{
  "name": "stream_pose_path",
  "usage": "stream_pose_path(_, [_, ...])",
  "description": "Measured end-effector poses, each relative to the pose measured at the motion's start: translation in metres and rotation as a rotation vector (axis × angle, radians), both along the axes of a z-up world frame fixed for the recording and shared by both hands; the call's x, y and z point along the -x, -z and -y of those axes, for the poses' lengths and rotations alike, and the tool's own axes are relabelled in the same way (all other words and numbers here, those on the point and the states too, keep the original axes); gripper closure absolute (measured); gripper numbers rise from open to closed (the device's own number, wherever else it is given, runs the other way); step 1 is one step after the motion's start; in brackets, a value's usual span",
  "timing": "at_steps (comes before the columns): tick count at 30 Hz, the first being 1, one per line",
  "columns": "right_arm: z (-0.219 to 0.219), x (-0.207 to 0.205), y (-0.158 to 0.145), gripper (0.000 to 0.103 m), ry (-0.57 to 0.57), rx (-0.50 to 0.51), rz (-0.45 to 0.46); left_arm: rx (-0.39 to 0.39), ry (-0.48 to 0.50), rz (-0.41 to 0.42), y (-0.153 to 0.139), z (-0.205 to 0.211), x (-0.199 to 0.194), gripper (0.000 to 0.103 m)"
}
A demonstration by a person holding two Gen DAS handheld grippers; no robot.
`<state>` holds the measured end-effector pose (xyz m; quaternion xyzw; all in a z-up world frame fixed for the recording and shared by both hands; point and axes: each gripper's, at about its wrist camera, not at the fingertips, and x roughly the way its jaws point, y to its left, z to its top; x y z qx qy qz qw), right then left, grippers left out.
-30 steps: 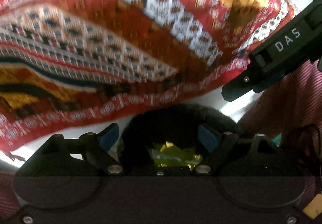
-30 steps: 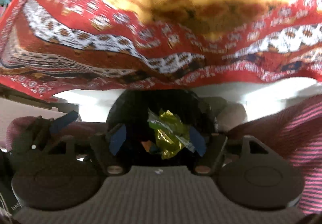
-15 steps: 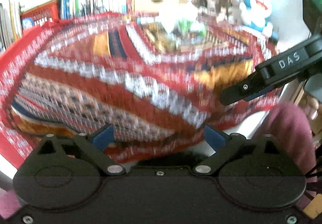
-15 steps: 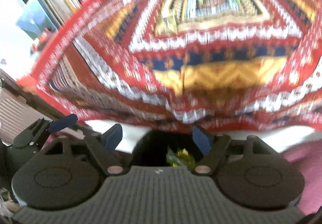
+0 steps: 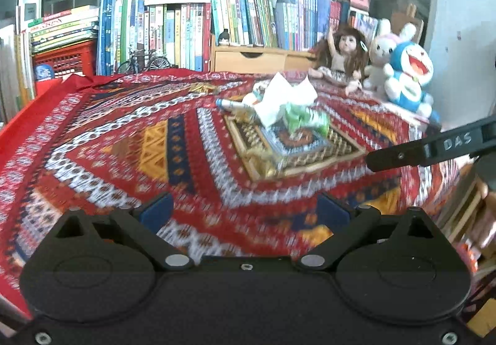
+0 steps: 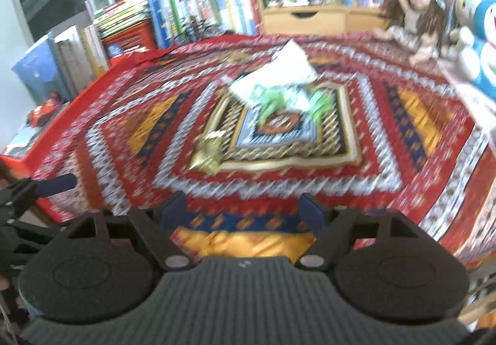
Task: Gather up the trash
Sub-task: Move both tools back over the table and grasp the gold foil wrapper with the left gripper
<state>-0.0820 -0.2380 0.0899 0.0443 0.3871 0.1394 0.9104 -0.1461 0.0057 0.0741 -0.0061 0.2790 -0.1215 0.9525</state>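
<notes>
Left gripper (image 5: pixel 245 210): nearest the lens, above the near edge of the table; blue-padded fingers (image 5: pixel 153 214) spread wide, having just been opening, nothing between them.
Right gripper (image 6: pixel 245 210): likewise over the near edge; fingers spread, just been opening, empty; one of its fingers shows at the right of the left view.
Tablecloth (image 5: pixel 108 140): red patterned cloth over the whole table.
Gold wrapper (image 6: pixel 209 152): crumpled, on the cloth ahead of the right gripper, near the central square's corner.
Green-and-white wrapper (image 5: pixel 305 120): in the middle of the cloth.
White paper (image 5: pixel 283 96): crumpled, touching the green wrapper, just behind it.
Doll (image 5: pixel 341 56): seated at the far right edge.
Plush toys (image 5: pixel 406 72): beside the doll.
Books (image 5: pixel 186 31): standing in rows behind the table.
</notes>
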Motion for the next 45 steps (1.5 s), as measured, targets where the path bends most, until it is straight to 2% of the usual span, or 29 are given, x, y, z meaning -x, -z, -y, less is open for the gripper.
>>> stream_pose_path(6, [0.012, -0.058, -0.002, 0.013, 0.014, 0.055, 0.043, 0.077, -0.039, 0.004, 0.008, 0.024, -0.06, 0.005])
stream_pose_path(11, [0.011, -0.106, 0.004, 0.008, -0.018, 0.13, 0.083, 0.156, -0.072, -0.066, 0.028, 0.035, -0.111, 0.005])
stream_pose_path(15, [0.003, -0.136, 0.018, 0.008, -0.073, 0.199, 0.092, 0.157, -0.088, -0.124, 0.049, 0.045, -0.141, 0.005])
stream_pose_path(19, [-0.001, -0.16, 0.035, 0.008, -0.116, 0.229, 0.068, 0.126, -0.08, -0.144, 0.064, 0.056, -0.156, 0.006])
stream_pose_path(21, [-0.003, -0.171, 0.042, 0.008, -0.131, 0.232, 0.058, 0.096, -0.08, -0.126, 0.067, 0.062, -0.159, 0.008])
stream_pose_path(22, [-0.005, -0.176, 0.045, 0.008, -0.141, 0.228, 0.055, 0.077, -0.075, -0.121, 0.068, 0.065, -0.16, 0.015])
stream_pose_path(24, [-0.008, -0.184, 0.049, 0.008, -0.166, 0.216, 0.053, 0.036, -0.072, -0.104, 0.068, 0.069, -0.16, 0.034])
stream_pose_path(25, [-0.011, -0.188, 0.051, 0.008, -0.181, 0.215, 0.046, 0.013, -0.073, -0.095, 0.068, 0.072, -0.159, 0.052])
stream_pose_path(26, [-0.013, -0.19, 0.053, 0.008, -0.196, 0.211, 0.036, -0.003, -0.074, -0.09, 0.068, 0.074, -0.159, 0.064])
stream_pose_path(27, [-0.015, -0.192, 0.055, 0.009, -0.212, 0.201, 0.024, -0.006, -0.074, -0.086, 0.068, 0.074, -0.158, 0.067])
stream_pose_path(28, [-0.016, -0.193, 0.056, 0.014, -0.221, 0.192, 0.012, 0.0, -0.07, -0.085, 0.066, 0.073, -0.157, 0.067])
stream_pose_path(29, [-0.018, -0.193, 0.058, 0.026, -0.227, 0.182, -0.001, 0.008, -0.07, -0.085, 0.066, 0.072, -0.156, 0.067])
stream_pose_path(30, [-0.019, -0.192, 0.058, 0.033, -0.231, 0.168, -0.014, 0.013, -0.073, -0.085, 0.066, 0.07, -0.155, 0.067])
stream_pose_path(33, [-0.019, -0.186, 0.056, 0.038, -0.205, 0.158, -0.026, 0.028, -0.074, -0.081, 0.061, 0.064, -0.148, 0.068])
stream_pose_path(34, [-0.018, -0.183, 0.054, 0.049, -0.197, 0.154, -0.022, 0.036, -0.074, -0.08, 0.058, 0.059, -0.146, 0.068])
stream_pose_path(40, [-0.013, -0.153, 0.034, 0.054, -0.195, 0.097, -0.032, 0.037, -0.085, -0.031, 0.036, 0.042, -0.114, 0.068])
stream_pose_path(45, [-0.014, -0.12, 0.022, 0.056, -0.167, 0.069, -0.032, 0.042, -0.091, -0.022, 0.025, 0.025, -0.079, 0.068])
